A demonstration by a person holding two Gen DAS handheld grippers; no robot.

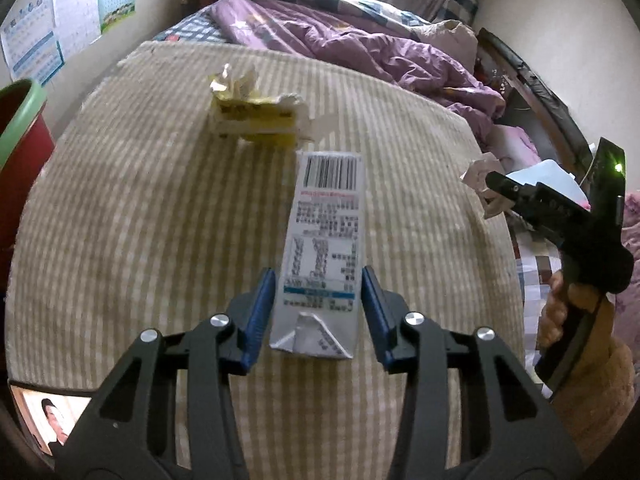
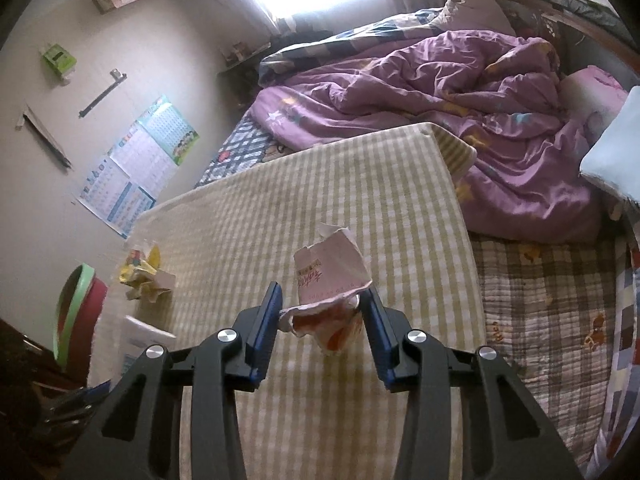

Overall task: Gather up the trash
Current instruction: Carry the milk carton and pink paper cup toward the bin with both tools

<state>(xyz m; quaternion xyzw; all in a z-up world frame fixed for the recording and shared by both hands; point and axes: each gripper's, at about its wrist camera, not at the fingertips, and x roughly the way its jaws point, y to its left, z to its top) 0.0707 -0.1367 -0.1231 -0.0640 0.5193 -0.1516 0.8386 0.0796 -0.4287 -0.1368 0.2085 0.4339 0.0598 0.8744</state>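
Two grippers at trash on a striped mat.
Left gripper (image 1: 318, 304) pinches a flattened drink carton (image 1: 320, 248) lying mid-mat (image 1: 140, 208); right gripper (image 2: 322, 320) clamps crumpled paper (image 2: 330, 292) at the mat's right part, beside a yellow wrapper (image 1: 256, 108).

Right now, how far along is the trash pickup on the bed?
Nothing can be seen binned yet. In hand: the left gripper has its jaws around the carton, and the right gripper is shut on the crumpled paper. Left: the yellow wrapper pile lies untouched on the striped mat. The bin waits beside the mat.
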